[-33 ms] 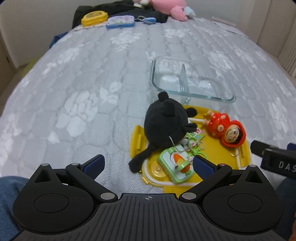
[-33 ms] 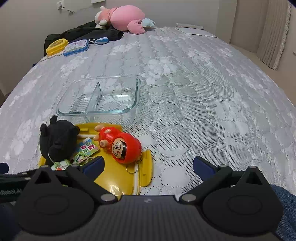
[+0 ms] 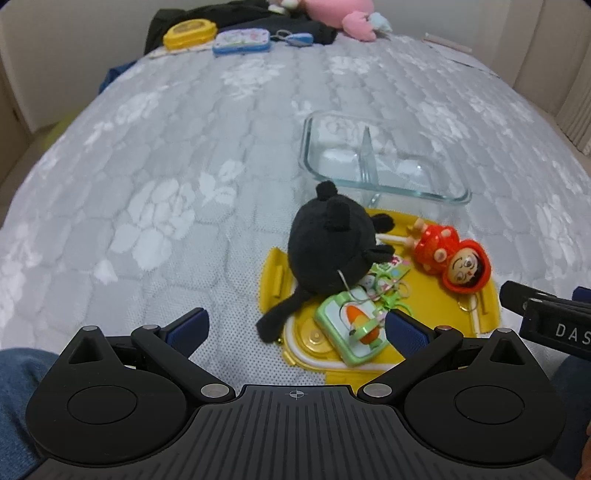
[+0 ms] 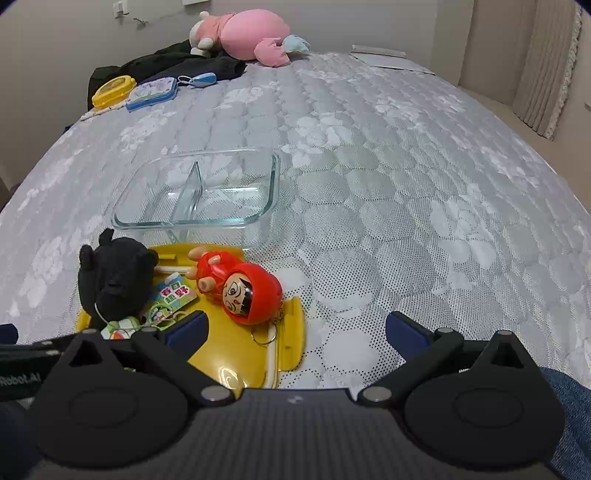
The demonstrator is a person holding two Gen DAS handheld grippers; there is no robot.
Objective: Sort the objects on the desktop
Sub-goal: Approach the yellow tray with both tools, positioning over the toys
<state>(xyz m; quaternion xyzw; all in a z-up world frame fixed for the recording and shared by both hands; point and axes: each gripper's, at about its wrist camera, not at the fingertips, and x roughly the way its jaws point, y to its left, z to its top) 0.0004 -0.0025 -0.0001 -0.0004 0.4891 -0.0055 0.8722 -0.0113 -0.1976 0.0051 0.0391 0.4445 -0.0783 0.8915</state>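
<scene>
Left wrist view: left gripper jaws spread wide, holding nothing, hovering low over the near edge of the yellow lid. Lid lies flat on the grey quilted bed cover. On it: black plush toy on the left part, tail hanging off the lid onto the cover; green card-shaped keychain just in front of the plush, right by the gripper's right fingertip; a tangle of small charms and rings between plush and keychain; red doll keychain on the right side, lying down, head toward the camera. Divided glass container sits just behind the lid, both compartments empty. Right gripper's finger pokes in from the right edge, beside the lid. Far end of the bed: yellow box, blue tin, pink plush, dark clothing. Blue denim at lower left.

Right wrist view: right gripper also wide open, nothing gripped, over the right edge of the yellow lid and bare cover. Its left fingertip sits over the lid, near the charms. Red doll keychain lies just ahead, its ring toward the camera. Black plush toy at the lid's left end, small printed tag between it and the doll. Glass container just behind, apart from the doll. Left gripper's body blocks the lid's near-left corner.
</scene>
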